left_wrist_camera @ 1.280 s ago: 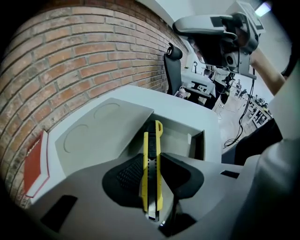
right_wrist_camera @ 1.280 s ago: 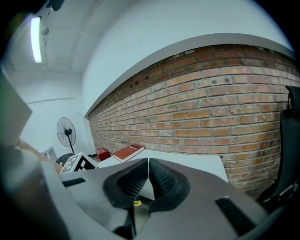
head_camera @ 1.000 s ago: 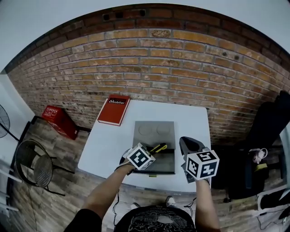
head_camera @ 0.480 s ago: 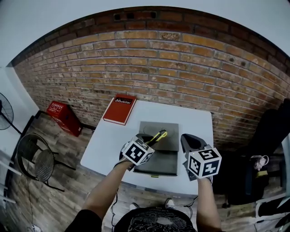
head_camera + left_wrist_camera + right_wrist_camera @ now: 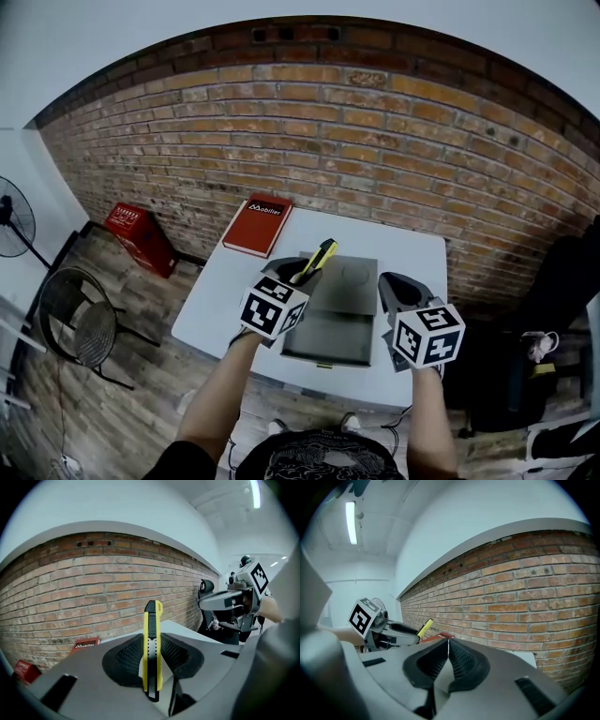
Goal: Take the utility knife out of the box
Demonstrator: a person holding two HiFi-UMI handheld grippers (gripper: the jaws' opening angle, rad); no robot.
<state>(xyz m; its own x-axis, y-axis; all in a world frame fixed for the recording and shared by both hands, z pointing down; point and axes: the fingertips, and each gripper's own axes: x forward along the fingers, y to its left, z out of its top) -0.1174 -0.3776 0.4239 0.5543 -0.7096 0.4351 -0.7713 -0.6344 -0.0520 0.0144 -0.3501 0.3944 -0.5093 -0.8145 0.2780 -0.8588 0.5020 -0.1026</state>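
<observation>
A yellow and black utility knife stands clamped between the jaws of my left gripper, its tip pointing up and away. In the head view the utility knife sticks out past the left gripper, lifted above the open grey box on the white table. My right gripper hovers at the box's right side with its jaws shut together and nothing between them. From the right gripper view the left gripper and the knife show at the left.
A red book lies at the table's far left corner. A brick wall stands right behind the table. On the floor to the left are a red crate, a wire chair and a fan.
My left gripper has risen out of the box with the knife and tipped it from lying flat to pointing upward. The right gripper has lifted slightly.
</observation>
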